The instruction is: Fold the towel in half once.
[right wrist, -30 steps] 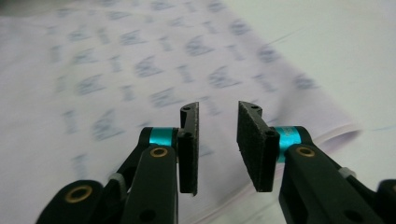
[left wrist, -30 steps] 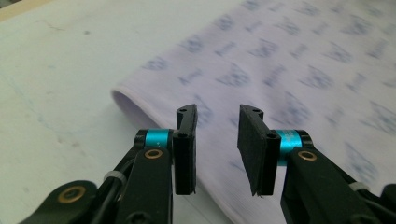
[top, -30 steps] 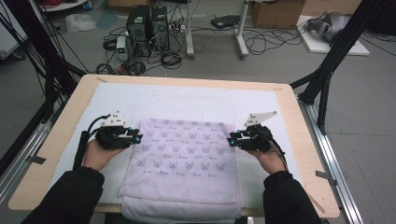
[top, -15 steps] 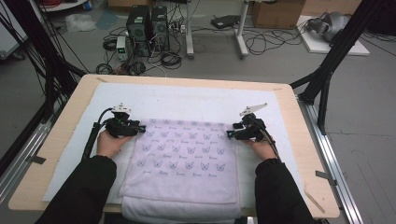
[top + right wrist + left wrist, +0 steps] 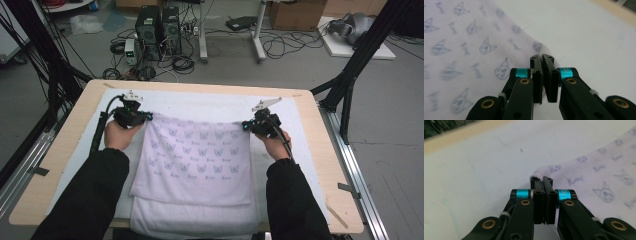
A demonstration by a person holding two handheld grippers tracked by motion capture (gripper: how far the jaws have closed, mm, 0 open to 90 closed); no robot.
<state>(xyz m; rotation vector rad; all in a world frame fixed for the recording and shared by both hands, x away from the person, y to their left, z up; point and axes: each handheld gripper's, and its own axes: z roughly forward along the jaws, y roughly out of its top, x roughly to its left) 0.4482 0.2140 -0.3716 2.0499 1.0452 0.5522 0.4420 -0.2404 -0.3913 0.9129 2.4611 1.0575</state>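
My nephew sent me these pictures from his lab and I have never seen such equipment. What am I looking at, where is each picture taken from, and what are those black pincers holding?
A person stands at a table and holds a hand tool in each hand; each tool ends in a two-jaw claw. The wide picture comes from a fixed camera above, looking down. The two close-ups come from small cameras riding on the tools, looking along their black jaws. A white mat covers the tabletop, and on it lies a pale lilac towel printed with small cat faces. The left claw has just closed on the towel's far left corner, and the right claw on its far right corner; in the close-ups both jaw pairs pinch the cloth edge.
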